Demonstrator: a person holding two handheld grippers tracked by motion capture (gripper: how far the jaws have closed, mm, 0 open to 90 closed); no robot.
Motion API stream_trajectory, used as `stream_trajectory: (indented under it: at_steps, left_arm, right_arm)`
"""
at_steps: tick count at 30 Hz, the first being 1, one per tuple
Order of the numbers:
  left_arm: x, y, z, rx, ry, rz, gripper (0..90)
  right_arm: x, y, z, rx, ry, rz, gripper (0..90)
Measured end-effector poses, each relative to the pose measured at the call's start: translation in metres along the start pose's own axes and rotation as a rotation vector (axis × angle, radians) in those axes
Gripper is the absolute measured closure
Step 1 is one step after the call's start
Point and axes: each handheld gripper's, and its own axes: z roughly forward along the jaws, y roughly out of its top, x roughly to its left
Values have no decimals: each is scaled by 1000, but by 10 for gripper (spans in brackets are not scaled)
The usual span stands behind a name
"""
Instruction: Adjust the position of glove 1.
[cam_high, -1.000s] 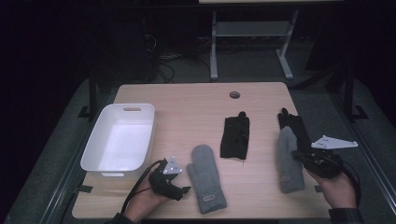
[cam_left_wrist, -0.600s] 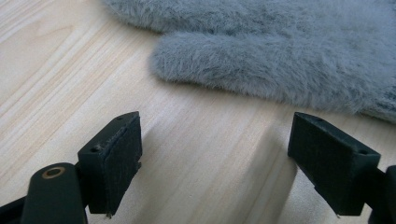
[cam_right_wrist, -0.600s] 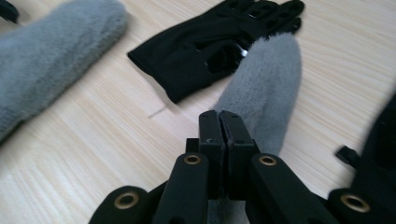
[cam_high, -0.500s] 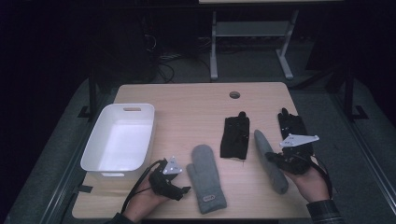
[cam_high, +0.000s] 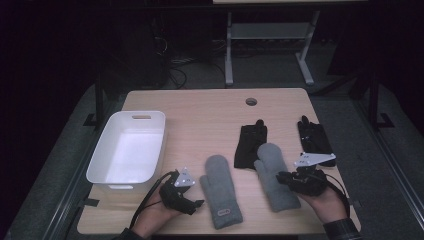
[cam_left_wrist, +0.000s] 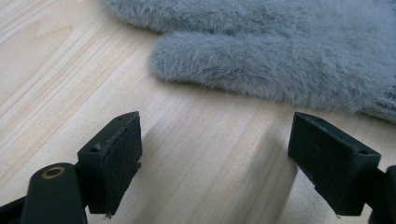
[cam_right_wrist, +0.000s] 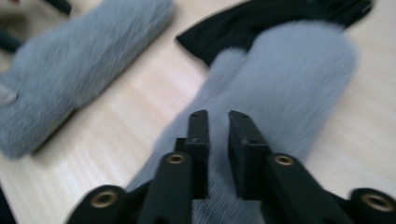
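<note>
Two fluffy grey mittens lie on the wooden table. The left mitten (cam_high: 220, 192) rests flat near the front edge, and my left gripper (cam_high: 196, 202) stands open just to its left on the tabletop. In the left gripper view the jaws (cam_left_wrist: 215, 135) are wide apart with bare wood between them and the mitten's thumb (cam_left_wrist: 233, 60) ahead. My right gripper (cam_high: 283, 176) is shut on the right mitten (cam_high: 272, 170) at its side. In the right gripper view the jaws (cam_right_wrist: 218, 119) pinch grey fur (cam_right_wrist: 289, 79). The mitten's tip touches a black glove (cam_high: 250, 145).
A second black glove (cam_high: 314, 137) lies near the table's right edge. An empty white bin (cam_high: 150, 120) stands at the left. A round cable hole (cam_high: 251, 101) is at the back of the table. Table legs and cables are on the floor beyond.
My right gripper has dragged the right grey mitten leftward from beside the far-right black glove to the middle black glove. The left gripper and left mitten have not moved.
</note>
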Motion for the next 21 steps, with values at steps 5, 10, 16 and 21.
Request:
stream_trajectory:
  at_steps: [5, 10, 16, 21]
  left_arm:
    - [0, 0, 0, 2, 0, 2, 168]
    - [0, 0, 0, 2, 0, 4, 168]
    - [0, 0, 0, -1, -1, 1, 168]
    - [0, 1, 1, -2, -1, -5, 167]
  right_arm:
    - [20, -6, 11, 54, 54, -46, 900]
    - [17, -12, 16, 104, 29, -40, 900]
    - [-3, -26, 0, 96, -28, 21, 900]
    - [-8, -28, -5, 91, -48, 25, 900]
